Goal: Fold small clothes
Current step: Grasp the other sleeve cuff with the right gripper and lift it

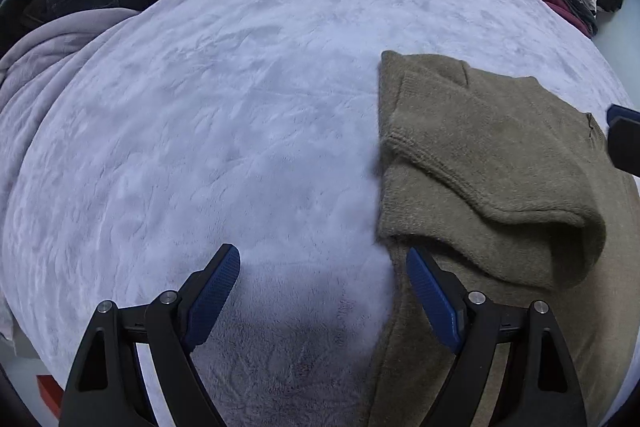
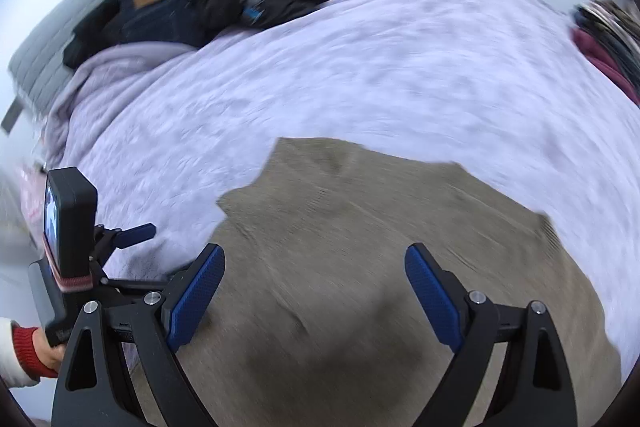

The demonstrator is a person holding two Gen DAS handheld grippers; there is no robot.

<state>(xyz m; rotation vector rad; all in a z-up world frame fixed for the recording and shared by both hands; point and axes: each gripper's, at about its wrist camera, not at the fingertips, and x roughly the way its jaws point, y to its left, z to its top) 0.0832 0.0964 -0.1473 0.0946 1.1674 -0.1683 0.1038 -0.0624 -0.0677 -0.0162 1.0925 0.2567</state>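
Left gripper [image 1: 322, 267] released, right gripper [image 2: 316, 267] spread empty, 1 folded olive sweater [image 1: 492, 155], 2 clothes piles on lilac blanket [image 1: 240, 87]

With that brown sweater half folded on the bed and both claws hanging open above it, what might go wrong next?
1. The folded-over sleeve lies loosely bunched on the brown sweater; a careless grab could pull it open again.
2. The left claw straddles the sweater's edge, so closing there might also pinch the fluffy lilac blanket.
3. The right claw view is blurred, suggesting fast movement; it might land off target.
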